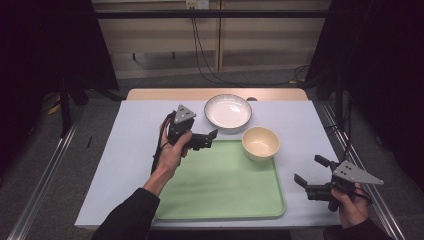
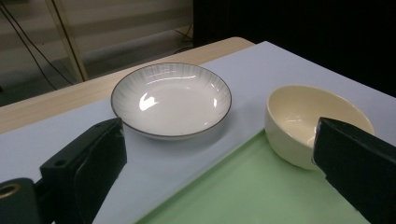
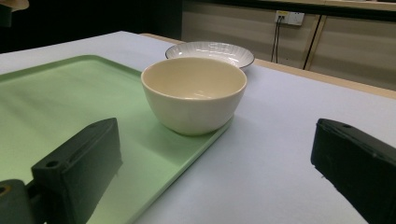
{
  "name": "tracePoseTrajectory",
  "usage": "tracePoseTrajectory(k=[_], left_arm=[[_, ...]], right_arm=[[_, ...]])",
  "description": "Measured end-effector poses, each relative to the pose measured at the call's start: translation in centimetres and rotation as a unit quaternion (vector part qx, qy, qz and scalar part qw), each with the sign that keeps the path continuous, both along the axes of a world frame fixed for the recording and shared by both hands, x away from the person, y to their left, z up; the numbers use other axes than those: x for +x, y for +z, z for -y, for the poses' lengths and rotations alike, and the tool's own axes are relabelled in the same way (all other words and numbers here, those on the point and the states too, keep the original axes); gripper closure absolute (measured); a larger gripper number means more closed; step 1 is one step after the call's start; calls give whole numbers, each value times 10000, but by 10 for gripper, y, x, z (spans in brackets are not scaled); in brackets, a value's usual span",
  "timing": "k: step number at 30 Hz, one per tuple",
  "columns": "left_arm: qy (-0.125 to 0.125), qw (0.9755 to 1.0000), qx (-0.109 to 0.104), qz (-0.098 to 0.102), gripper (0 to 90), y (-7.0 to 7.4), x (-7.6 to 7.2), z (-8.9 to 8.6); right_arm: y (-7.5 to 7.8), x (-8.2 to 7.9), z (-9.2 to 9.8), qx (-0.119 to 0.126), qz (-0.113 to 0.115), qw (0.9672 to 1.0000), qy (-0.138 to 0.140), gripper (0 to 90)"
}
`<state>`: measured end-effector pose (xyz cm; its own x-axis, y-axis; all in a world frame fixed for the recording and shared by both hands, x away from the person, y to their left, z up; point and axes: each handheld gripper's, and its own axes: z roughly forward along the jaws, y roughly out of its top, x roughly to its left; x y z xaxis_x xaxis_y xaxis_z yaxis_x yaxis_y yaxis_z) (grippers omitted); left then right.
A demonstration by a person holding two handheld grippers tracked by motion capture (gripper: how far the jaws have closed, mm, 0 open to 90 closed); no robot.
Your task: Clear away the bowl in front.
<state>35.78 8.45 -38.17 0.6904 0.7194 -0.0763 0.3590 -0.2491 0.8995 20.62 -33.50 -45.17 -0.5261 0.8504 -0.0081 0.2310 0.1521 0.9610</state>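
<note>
Both grippers' jaws stand apart, holding nothing. From the high view, the left gripper [image 1: 212, 138] hovers at the green tray's [image 1: 220, 200] far-left corner, the right gripper [image 1: 311, 171] beside its right edge. Left gripper view: white plate [image 2: 171, 100] ahead, cream bowl [image 2: 299, 116] to its right. Right gripper view: bowl on the tray's corner, plate behind.

Room around my table [image 1: 125, 150] is dark, corners of the high view nearly black; light falls from above onto the tabletop. Glare spots on the white plate [image 2: 170, 100], brightest in my left gripper view. Cream bowl [image 3: 194, 93] throws a soft shadow on the green tray [image 3: 56, 98]. My near jaws are slightly soft; all pictures are a bit grainy.
</note>
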Motion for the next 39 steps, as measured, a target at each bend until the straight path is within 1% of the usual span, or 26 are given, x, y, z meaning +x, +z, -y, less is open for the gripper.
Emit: tracePoseTrajectory(k=[2,5,6,7,9,11,12,13,14,16,19,20,21,22,23,24,26,27,29,30,31,32,34,37,38,39], left_arm=[[115,9999,86,49,52,0,-4,-6],[233,9997,-16,71,39,1,-11,-17],[279,9995,30,161,39,1,-13,-20],[297,9994,55,187,36,0,-14,-24],[387,9990,72,219,31,-1,-17,-31],[496,9985,42,214,30,-3,-20,-37],[490,9985,72,235,30,-5,-22,-41],[556,9981,94,245,27,-6,-24,-44],[618,9978,55,249,24,-8,-27,-48],[658,9975,60,241,24,-13,-32,-55],[689,9974,2,214,23,-18,-40,-67],[742,9970,-89,222,22,-19,-43,-70],[772,9968,-32,221,18,-20,-47,-74],[781,9967,-80,224,15,-20,-49,-77],[796,9965,-65,232,16,-20,-52,-80],[735,9970,-30,240,15,-21,-55,-84],[797,9964,-80,270,12,-22,-61,-91],[862,9960,-100,228,12,-24,-63,-95],[929,9954,-87,210,14,-28,-68,-101],[963,9952,-42,187,12,-30,-70,-105],[994,9949,-73,169,14,-31,-72,-108],[1012,9947,-3,184,15,-32,-74,-111],[1100,9937,-32,220,21,-32,-78,-114],[1124,9934,-48,240,19,-33,-83,-118],[1158,9930,-9,234,21,-34,-89,-121],[1198,9925,-48,243,22,-34,-92,-123]], right_arm=[[0,0,0,-18,30,10000,-35,14],[0,0,0,-11,28,10000,-28,15],[0,0,0,-13,25,10000,-14,15],[0,0,0,-17,30,10000,-17,15],[0,0,0,-16,29,10000,-19,14],[0,0,0,-11,31,10000,-21,15],[0,0,0,-12,25,10000,-16,15],[0,0,0,-15,26,10000,-18,15],[0,0,0,-8,13,10000,-16,15],[0,0,0,-9,8,10000,-23,15],[0,0,0,-12,-22,10000,22,14],[0,1,0,-41,-5,10000,-17,14],[0,1,0,-40,-10,10000,-19,15],[0,1,0,-38,-12,10000,-23,15],[0,1,0,-27,-23,10000,-9,14],[0,1,0,-36,-28,10000,-13,15],[0,1,0,-25,-32,10000,-25,14],[0,1,0,-38,-33,10000,-27,15],[-1,1,0,-55,-24,10000,-25,15],[-1,1,-1,-32,-28,10000,-34,14],[-1,1,0,-60,-24,10000,-20,14],[-1,1,0,-60,-26,10000,-20,15],[-1,1,0,-59,-25,10000,-19,14],[-1,1,0,-57,-24,10000,-28,15],[-1,1,-1,-26,-51,10000,-57,14],[-1,1,0,-65,-47,10000,-35,14]])
